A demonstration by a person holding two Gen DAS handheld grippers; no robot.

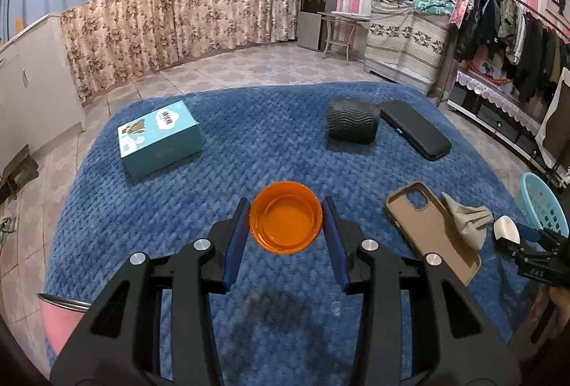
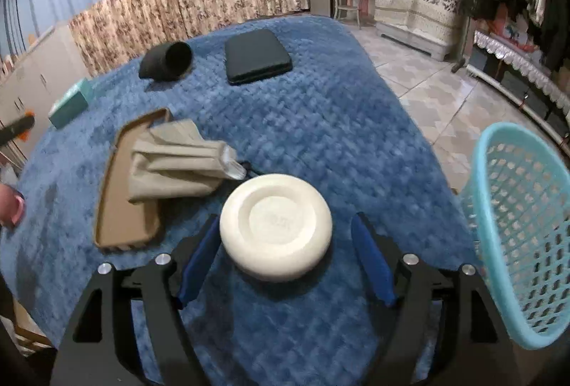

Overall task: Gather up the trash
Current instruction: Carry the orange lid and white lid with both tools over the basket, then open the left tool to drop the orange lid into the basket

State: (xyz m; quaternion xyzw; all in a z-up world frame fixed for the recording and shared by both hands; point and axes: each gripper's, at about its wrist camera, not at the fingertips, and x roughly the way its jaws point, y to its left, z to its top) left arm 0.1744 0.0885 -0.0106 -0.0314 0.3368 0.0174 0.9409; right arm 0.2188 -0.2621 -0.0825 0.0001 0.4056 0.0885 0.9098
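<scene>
My left gripper (image 1: 286,220) is shut on an orange plastic lid (image 1: 285,218), its blue pads pressed against both sides, above the blue blanket (image 1: 249,144). My right gripper (image 2: 285,243) is open around a white round lid (image 2: 276,225) that lies on the blanket; both pads stand clear of it. The white lid (image 1: 506,229) and right gripper also show at the right edge of the left wrist view. A crumpled beige wrapper (image 2: 174,161) lies partly on a brown phone case (image 2: 124,186). A turquoise mesh basket (image 2: 520,229) stands to the right.
A teal box (image 1: 160,140), a black ribbed cup on its side (image 1: 352,122) and a black flat case (image 1: 413,129) lie on the far half of the blanket. A pink cup (image 1: 60,318) sits at the near left edge. Tiled floor and a clothes rack lie beyond.
</scene>
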